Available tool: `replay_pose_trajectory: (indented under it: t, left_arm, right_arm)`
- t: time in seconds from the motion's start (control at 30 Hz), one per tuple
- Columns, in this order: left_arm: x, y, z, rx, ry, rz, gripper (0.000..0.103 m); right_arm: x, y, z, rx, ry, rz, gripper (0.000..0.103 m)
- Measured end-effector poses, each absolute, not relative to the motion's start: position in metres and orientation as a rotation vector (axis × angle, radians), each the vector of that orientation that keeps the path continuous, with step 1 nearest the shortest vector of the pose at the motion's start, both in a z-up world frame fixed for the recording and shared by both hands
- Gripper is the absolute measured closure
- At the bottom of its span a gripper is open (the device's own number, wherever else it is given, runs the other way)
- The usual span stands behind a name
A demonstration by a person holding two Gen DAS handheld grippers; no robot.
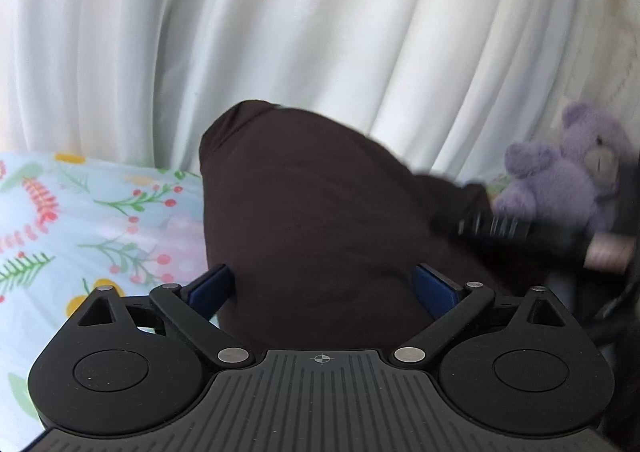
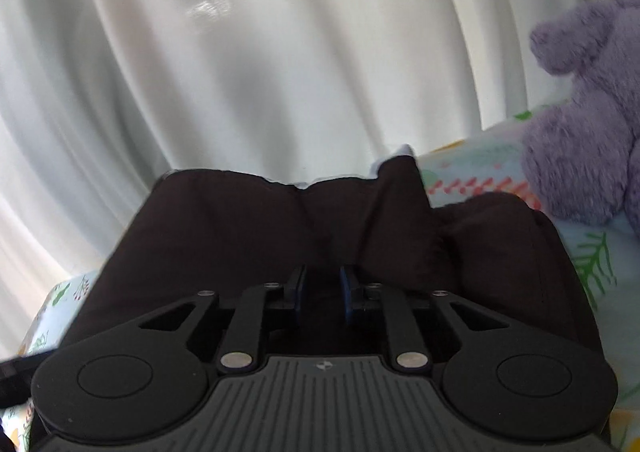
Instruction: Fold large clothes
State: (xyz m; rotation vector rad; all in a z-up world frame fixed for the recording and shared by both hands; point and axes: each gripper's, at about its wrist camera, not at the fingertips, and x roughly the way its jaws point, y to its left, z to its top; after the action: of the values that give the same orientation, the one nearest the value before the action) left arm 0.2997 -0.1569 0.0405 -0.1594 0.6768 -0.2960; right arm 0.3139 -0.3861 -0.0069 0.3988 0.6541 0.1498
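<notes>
Honestly, I'm nervous here: the dark garment [image 2: 248,236] lies bunched on the floral bedsheet [image 1: 80,212], my left claw [image 1: 322,284] gapes wide over it, and my right claw [image 2: 322,292] is pinched narrow with no cloth visibly between the pads. Lifting now probably grabs nothing, or drags folds into the purple teddy [image 2: 592,124].

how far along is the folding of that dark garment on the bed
Partly done: the dark garment lies bunched in a compact shape on the floral sheet. In hand: nothing clearly; the left gripper is wide open over it, the right gripper nearly closed just above the cloth. Left: flattening the raised fold and squaring the edges.
</notes>
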Motion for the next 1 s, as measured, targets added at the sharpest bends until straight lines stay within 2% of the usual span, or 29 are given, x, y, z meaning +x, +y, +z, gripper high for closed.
replay_pose_trajectory:
  t: [0.17, 0.33, 0.4, 0.6, 0.73, 0.9, 1.0]
  left_arm:
    - [0.331, -0.183, 0.053, -0.175, 0.649, -0.272, 0.006]
    - [0.351, -0.211, 0.027, -0.037, 0.689, -0.207, 0.003]
    - [0.353, -0.210, 0.010, -0.028, 0.693, -0.196, 0.000]
    - [0.361, -0.204, -0.006, -0.062, 0.703, -0.196, 0.000]
    - [0.361, -0.202, -0.009, -0.061, 0.706, -0.190, 0.000]
    - [0.359, -0.199, -0.001, -0.038, 0.711, -0.189, 0.000]
    - [0.364, -0.196, 0.005, -0.040, 0.747, -0.197, 0.000]
  right_arm:
    - [0.299, -0.380, -0.016, 0.366, 0.604, 0.129, 0.088]
    - [0.292, -0.391, -0.026, 0.435, 0.572, 0.136, 0.088]
    - [0.293, -0.390, -0.030, 0.418, 0.564, 0.131, 0.089]
    - [0.297, -0.377, -0.034, 0.356, 0.555, 0.099, 0.089]
    - [0.298, -0.367, -0.023, 0.298, 0.564, 0.079, 0.088]
    - [0.315, -0.363, 0.008, 0.252, 0.640, 0.067, 0.080]
    - [0.334, -0.364, 0.015, 0.214, 0.663, 0.055, 0.080]
